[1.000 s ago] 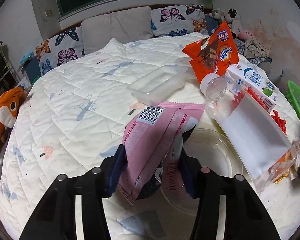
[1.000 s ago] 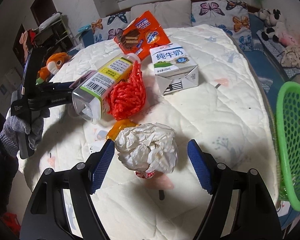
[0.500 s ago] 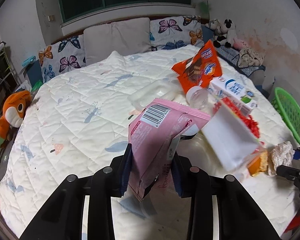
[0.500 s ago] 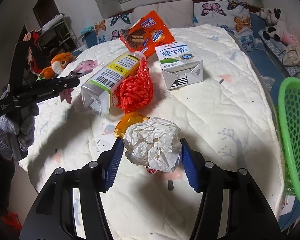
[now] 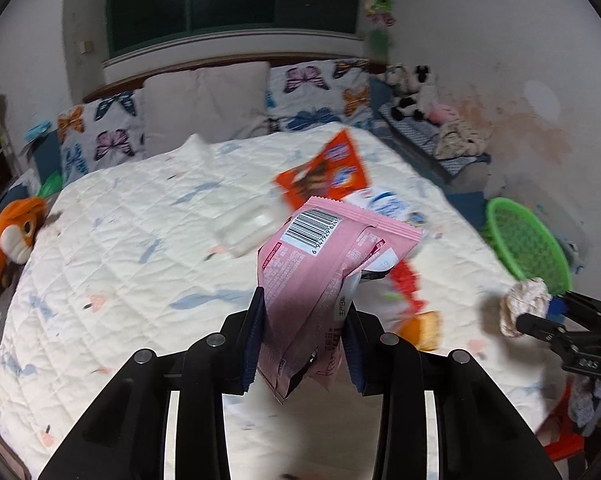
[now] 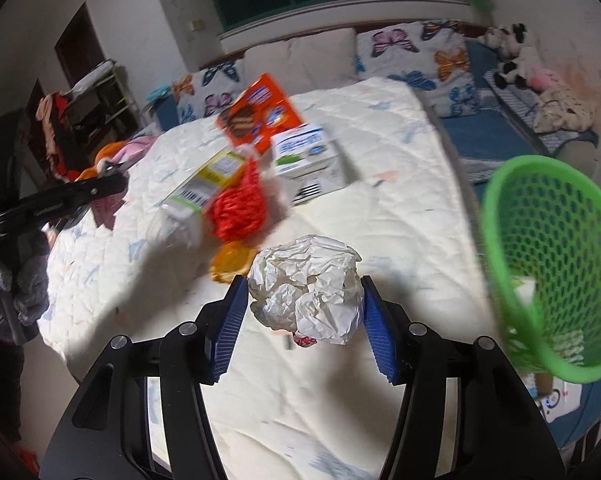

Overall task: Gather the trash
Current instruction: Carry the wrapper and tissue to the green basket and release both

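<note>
The left gripper [image 5: 302, 334] angles downward, its blue pads pinching a pink snack wrapper [image 5: 320, 272] held above the bed. The right gripper [image 6: 304, 320], tilted likewise, clamps a crumpled white paper ball [image 6: 308, 286] near a green mesh basket [image 6: 552, 264] beside the bed. On the white quilt [image 5: 140, 248] lie an orange wafer packet [image 6: 260, 116], a milk carton [image 6: 304, 156], red netting [image 6: 240, 206] and a plastic bottle [image 6: 198, 196]. Butterfly pillows [image 5: 100, 136] line the headboard.

A white quilted bed [image 5: 140, 264] with 2 butterfly pillows [image 5: 100, 136] and a plain pillow [image 5: 204, 104]. An orange plush toy [image 5: 16, 232] lies at its edge; black-and-white plush toys [image 6: 508, 52] by the wall.
</note>
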`<state>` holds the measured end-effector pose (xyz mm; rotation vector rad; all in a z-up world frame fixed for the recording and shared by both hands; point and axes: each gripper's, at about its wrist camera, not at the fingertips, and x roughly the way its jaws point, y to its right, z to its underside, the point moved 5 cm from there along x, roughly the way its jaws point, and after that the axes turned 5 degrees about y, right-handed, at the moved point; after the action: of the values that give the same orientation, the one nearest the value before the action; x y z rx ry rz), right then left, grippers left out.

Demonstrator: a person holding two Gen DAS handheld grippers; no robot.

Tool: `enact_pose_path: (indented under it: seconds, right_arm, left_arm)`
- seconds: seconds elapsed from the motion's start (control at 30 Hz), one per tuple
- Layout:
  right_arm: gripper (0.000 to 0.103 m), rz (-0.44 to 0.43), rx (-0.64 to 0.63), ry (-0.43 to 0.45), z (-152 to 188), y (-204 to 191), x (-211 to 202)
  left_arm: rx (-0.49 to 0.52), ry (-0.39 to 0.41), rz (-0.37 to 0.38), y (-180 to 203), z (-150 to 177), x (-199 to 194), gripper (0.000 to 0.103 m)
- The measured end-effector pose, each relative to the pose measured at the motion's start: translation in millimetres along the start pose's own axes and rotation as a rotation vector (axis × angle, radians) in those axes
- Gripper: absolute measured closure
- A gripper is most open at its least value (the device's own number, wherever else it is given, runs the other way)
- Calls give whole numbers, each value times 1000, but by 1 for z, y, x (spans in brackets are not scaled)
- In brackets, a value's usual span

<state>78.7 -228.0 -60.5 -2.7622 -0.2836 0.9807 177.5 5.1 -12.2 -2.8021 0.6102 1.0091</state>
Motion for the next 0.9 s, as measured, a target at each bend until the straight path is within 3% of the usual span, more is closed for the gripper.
enact_pose_path:
  seconds: [0.5, 0.73, 0.9]
  right_arm:
    - [44, 254, 154, 58, 6, 134, -56]
    - [41, 310, 219, 51, 15, 180, -60]
    - [32, 328, 241, 46, 18, 198, -60]
  left_arm:
    - [114, -22, 242, 152, -31, 38, 68]
    - [181, -49, 310, 223, -45, 66, 68]
    - [213, -67, 343, 259, -50, 82, 68]
